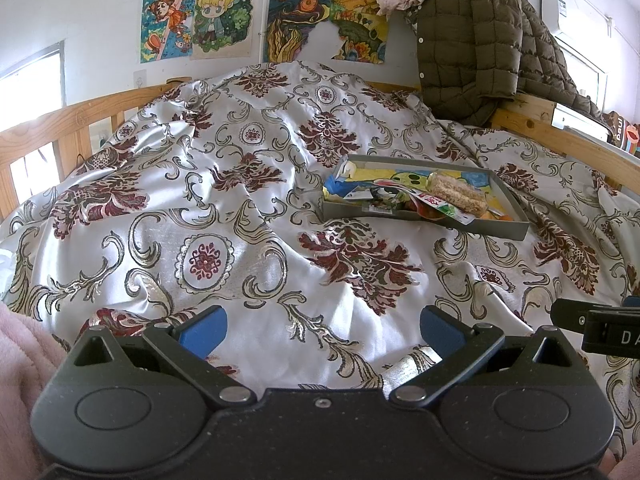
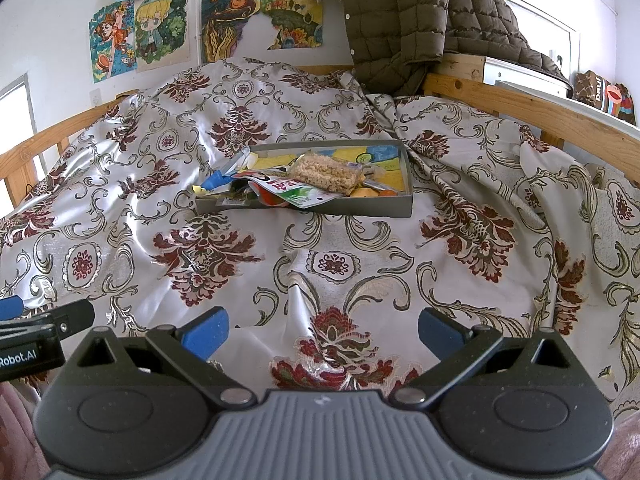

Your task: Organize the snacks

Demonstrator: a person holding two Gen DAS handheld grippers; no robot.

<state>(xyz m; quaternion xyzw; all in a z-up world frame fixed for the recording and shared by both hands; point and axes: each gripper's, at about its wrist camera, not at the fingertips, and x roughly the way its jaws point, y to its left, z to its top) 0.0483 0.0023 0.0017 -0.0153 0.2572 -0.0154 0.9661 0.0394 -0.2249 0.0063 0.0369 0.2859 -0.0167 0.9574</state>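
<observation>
My right gripper (image 1: 600,330) cut off at frame edge. Orange items (image 2: 374,193) in tray (image 2: 360,207) mostly buried under wrappers; can't identify.

Each camera sits just behind its own gripper and looks forward along the two fingers, low over the bedspread (image 1: 240,208) and tilted a little down.

The left wrist view has the left gripper (image 1: 324,330) at its bottom edge. The tray (image 1: 424,222) lies ahead and to the right of it, well apart.

The right wrist view has the right gripper (image 2: 323,332) at its bottom edge. Here the tray (image 2: 312,211) lies almost straight ahead, also well apart.

Both views face the same wall with drawings (image 1: 222,20) and show the same bedspread, tray, wooden rail (image 2: 532,108) and jacket (image 2: 400,20). Each view catches a part of the other gripper at its side edge, so the two stand side by side, near each other.
</observation>
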